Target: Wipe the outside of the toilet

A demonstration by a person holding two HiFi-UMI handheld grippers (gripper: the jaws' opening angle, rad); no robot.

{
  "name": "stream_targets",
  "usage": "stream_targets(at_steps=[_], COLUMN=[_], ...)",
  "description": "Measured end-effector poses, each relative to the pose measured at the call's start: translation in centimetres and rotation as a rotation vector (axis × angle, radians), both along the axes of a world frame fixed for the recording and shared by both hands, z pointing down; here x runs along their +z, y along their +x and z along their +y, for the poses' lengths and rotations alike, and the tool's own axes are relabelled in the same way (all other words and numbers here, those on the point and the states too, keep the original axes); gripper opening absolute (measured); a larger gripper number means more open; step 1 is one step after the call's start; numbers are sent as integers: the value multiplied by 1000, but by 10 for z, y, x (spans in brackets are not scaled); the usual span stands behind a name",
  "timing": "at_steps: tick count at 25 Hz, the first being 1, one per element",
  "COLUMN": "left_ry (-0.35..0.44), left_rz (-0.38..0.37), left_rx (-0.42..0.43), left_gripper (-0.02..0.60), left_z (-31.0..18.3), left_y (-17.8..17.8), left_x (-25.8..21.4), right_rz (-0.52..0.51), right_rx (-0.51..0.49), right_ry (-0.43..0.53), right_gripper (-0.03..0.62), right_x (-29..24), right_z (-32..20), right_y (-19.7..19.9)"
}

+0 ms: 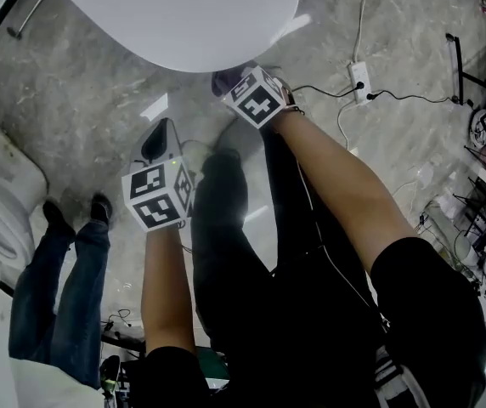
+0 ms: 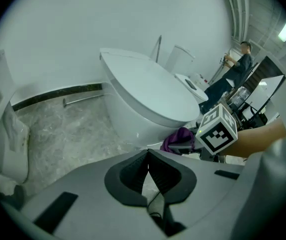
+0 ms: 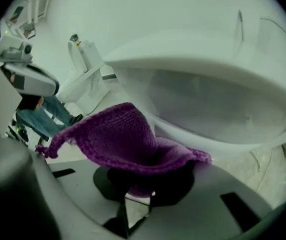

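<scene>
The white toilet (image 1: 175,11) fills the top of the head view, lid down. In the right gripper view its bowl (image 3: 208,94) curves just ahead. My right gripper (image 3: 143,184) is shut on a purple knitted cloth (image 3: 118,139), which droops forward close under the bowl's front; whether it touches is unclear. From the head view the cloth (image 1: 224,79) peeks out beside the right gripper's marker cube (image 1: 258,96). My left gripper (image 2: 147,164) is shut with nothing in it, held back over the floor, facing the toilet (image 2: 148,94).
A second toilet (image 1: 1,202) stands at the left with a person in jeans (image 1: 56,296) beside it. A power strip (image 1: 360,82) and cables lie on the marble floor at the right, near racks of equipment (image 1: 481,228). A pipe (image 2: 83,99) runs along the wall base.
</scene>
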State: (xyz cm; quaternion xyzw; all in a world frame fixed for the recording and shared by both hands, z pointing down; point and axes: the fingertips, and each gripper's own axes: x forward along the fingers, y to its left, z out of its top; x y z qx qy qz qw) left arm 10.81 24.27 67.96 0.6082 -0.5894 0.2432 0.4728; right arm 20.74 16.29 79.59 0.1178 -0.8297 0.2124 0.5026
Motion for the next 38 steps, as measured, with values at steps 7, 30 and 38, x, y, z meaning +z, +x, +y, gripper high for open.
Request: stream_targets(at_steps=[7, 30, 38], left_ry=[-2, -50, -72], left_rz=[2, 22, 12], left_rx=[-55, -113, -104], left_gripper=[9, 9, 9], left_z=[52, 36, -19], left_y=[-60, -133, -178], left_x=[-6, 4, 5], right_rz=[-13, -89, -56], right_rx=[292, 917, 1062], right_ry=[-56, -176, -197], right_gripper=[66, 66, 66], right_x=[0, -17, -16], right_z=[11, -2, -14], right_y=[-34, -113, -132])
